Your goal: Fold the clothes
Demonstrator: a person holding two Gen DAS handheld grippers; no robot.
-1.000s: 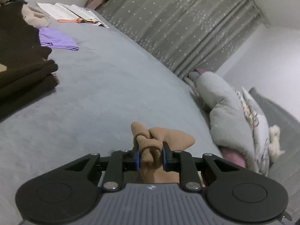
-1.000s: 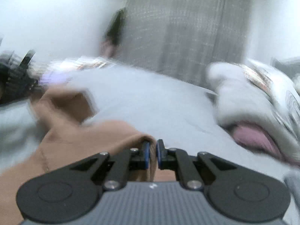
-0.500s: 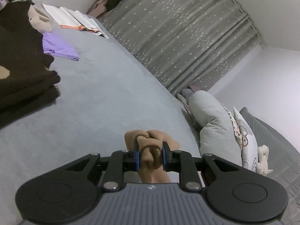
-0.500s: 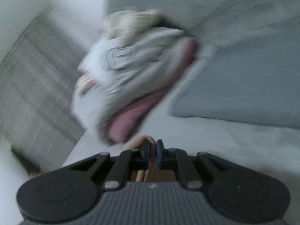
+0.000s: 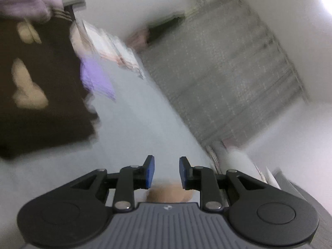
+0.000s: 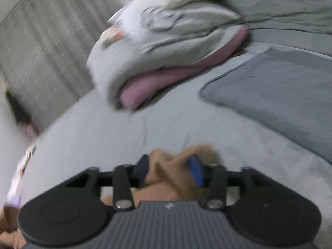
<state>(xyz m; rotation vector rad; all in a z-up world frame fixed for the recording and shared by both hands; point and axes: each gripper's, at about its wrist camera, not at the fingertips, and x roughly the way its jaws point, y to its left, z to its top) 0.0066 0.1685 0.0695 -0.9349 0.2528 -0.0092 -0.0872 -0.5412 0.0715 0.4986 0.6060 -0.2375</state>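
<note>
While the left gripper (image 5: 165,172) is hanging open and empty above the bed (image 5: 132,124), the right gripper (image 6: 171,170), jaws parted around the tan garment (image 6: 166,178), is needing a flat, unhurried laydown.

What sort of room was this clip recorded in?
Most likely a bedroom: a wide bed under a grey bedsheet, a pile of pillows at one end, and a grey pleated curtain along the wall.
</note>
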